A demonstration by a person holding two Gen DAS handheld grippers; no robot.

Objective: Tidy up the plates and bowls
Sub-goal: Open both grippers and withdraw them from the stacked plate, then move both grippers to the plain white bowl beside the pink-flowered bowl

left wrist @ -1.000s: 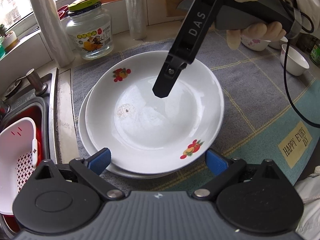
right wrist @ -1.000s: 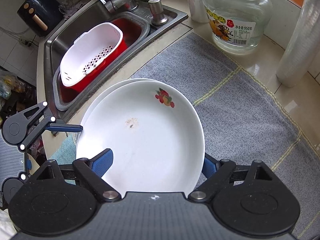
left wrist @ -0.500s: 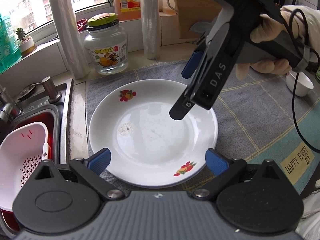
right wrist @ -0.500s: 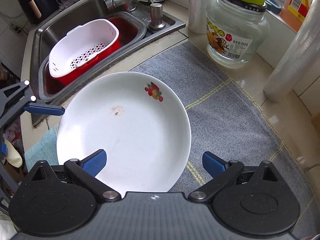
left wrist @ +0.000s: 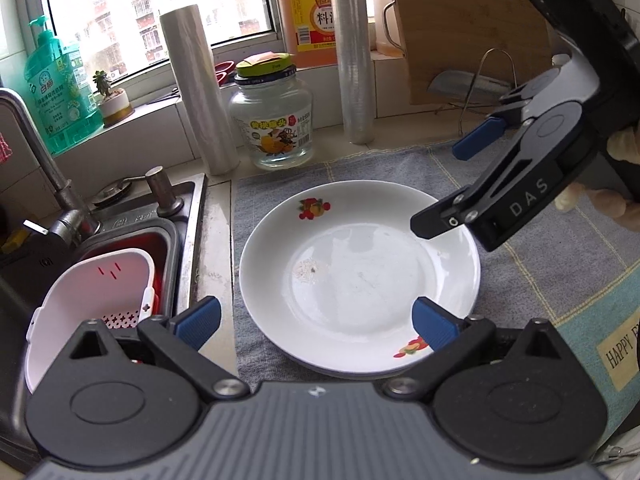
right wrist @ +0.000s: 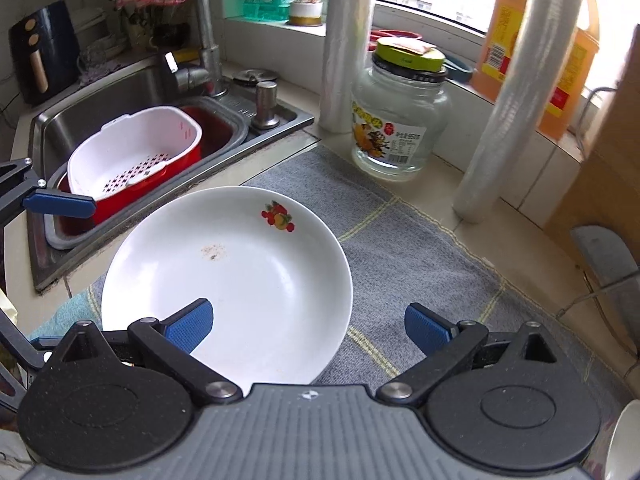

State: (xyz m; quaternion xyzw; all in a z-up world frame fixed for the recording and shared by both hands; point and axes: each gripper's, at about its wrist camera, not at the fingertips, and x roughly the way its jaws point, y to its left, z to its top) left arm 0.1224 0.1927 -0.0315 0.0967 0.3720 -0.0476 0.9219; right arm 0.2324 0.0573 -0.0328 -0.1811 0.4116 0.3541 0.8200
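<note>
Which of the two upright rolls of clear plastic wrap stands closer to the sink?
The clear plastic wrap roll left of the glass jar with the green lid; it stands by the steel sink, while the other roll stands right of the jar.

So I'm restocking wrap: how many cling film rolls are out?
2: one cling film roll stands left of the glass jar, the other roll right of it. Others may be hidden.
</note>
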